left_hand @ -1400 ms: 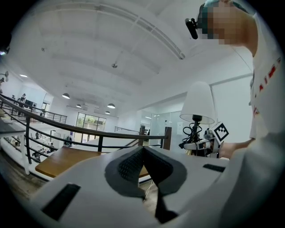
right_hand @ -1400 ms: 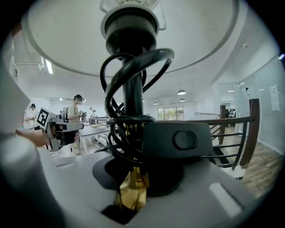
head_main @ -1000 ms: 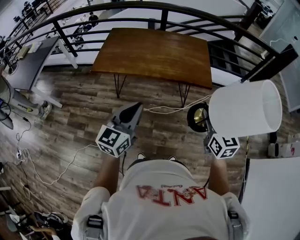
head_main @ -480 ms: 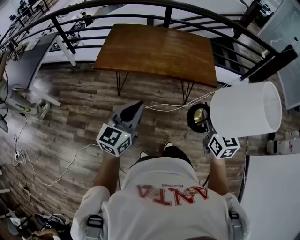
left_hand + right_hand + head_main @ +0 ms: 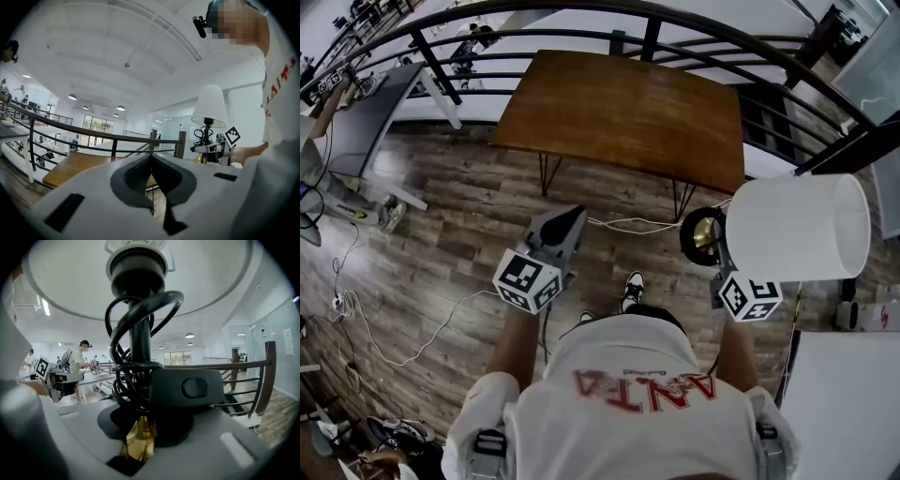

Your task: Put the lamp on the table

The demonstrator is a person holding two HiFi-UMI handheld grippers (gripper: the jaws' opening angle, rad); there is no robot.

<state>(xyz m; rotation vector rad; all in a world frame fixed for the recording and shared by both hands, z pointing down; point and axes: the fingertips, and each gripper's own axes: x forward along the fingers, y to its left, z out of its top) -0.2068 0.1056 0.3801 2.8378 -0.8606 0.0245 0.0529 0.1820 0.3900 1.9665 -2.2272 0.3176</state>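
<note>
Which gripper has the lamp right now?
The right gripper: its jaws are clamped on the brass stem of the lamp. The left gripper has its jaws shut on nothing.

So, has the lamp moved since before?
Yes. The lamp, held in the right gripper, is now nearer the table's front edge, but it is not set on it yet.

Wooden tabletop (image 5: 628, 112) lies bare, open from the near side across plank floor (image 5: 469, 216). Black railing (image 5: 651, 37) closes its far edge; a white cable (image 5: 633, 225) trails past the legs (image 5: 547, 173).
</note>
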